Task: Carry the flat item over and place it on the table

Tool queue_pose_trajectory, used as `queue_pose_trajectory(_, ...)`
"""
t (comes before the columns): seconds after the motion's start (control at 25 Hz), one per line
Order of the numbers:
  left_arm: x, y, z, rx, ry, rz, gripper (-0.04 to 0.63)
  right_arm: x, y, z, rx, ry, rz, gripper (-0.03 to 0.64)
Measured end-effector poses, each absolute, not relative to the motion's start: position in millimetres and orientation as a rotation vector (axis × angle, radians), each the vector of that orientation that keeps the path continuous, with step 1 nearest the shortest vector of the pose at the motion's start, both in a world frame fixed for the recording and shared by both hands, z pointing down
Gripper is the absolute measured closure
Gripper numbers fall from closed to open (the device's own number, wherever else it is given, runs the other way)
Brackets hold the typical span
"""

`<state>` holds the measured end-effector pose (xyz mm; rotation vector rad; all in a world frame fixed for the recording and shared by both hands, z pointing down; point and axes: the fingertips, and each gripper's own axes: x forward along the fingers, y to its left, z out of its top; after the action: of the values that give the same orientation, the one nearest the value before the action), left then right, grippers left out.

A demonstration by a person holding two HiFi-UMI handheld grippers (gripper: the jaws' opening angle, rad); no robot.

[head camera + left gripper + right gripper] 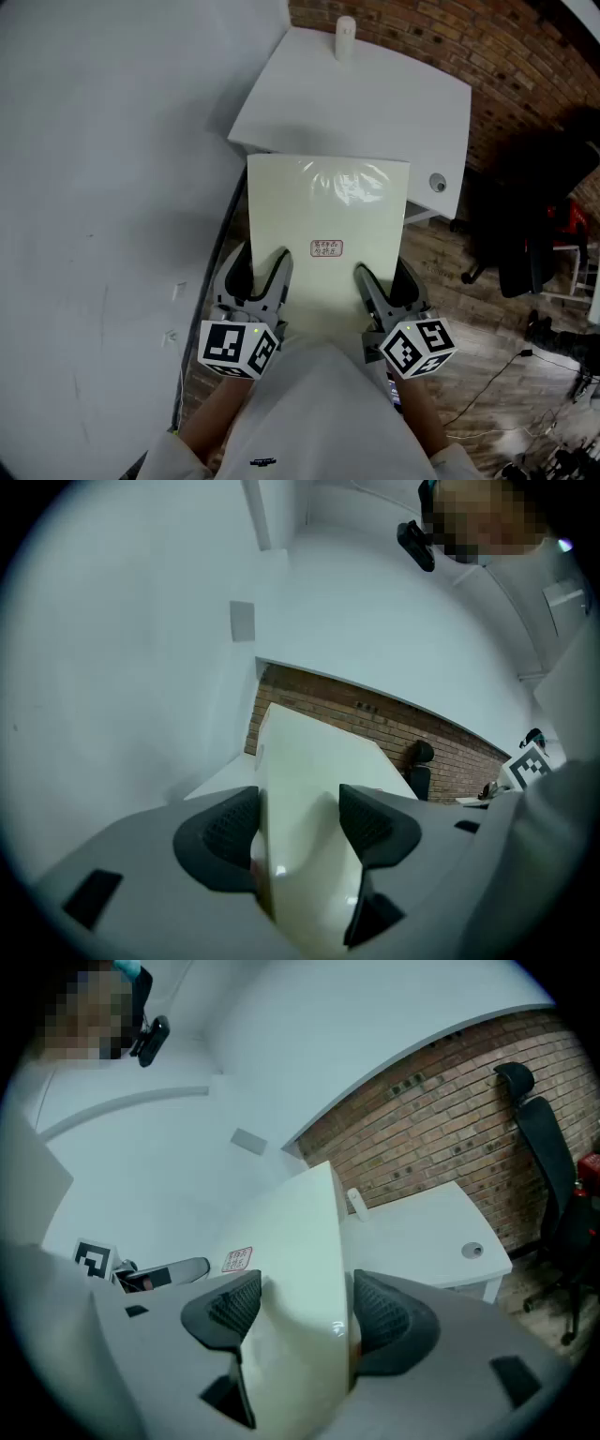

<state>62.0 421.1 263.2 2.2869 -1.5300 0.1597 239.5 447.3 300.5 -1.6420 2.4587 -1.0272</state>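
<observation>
Hanging in the air in front of you, the flat cream panel (328, 216) is gripped at its near edge, with a small red label (326, 247) near its middle. From the head view its far edge overlaps the near edge of the white desk (394, 103); whether they touch cannot be told.

Your left claw (261, 261) is clenched on the panel's near left corner, pads pressing both faces. Your right claw (382, 272) is clenched on the near right corner the same way. Both point away from you, side by side, your forearms (220, 422) drawn in close to your body.

A white bottle (346, 37) stands at the desk's far edge. A black office chair (534, 216) sits to the right on the wooden floor (469, 375).
</observation>
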Motion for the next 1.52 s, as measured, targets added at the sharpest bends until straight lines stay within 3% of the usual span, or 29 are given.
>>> queue_pose_trajectory(1.24, -190, 401, 271, 2.250, -1.439, 0.065, 0.324, -7, 430, 295, -1.739, 2.437, -1.050, 0.315)
queue_pose_trajectory(1.52, -211, 387, 277, 2.251, -1.393, 0.059, 0.325, -29, 422, 297, -1.786, 2.407, -1.065, 0.316)
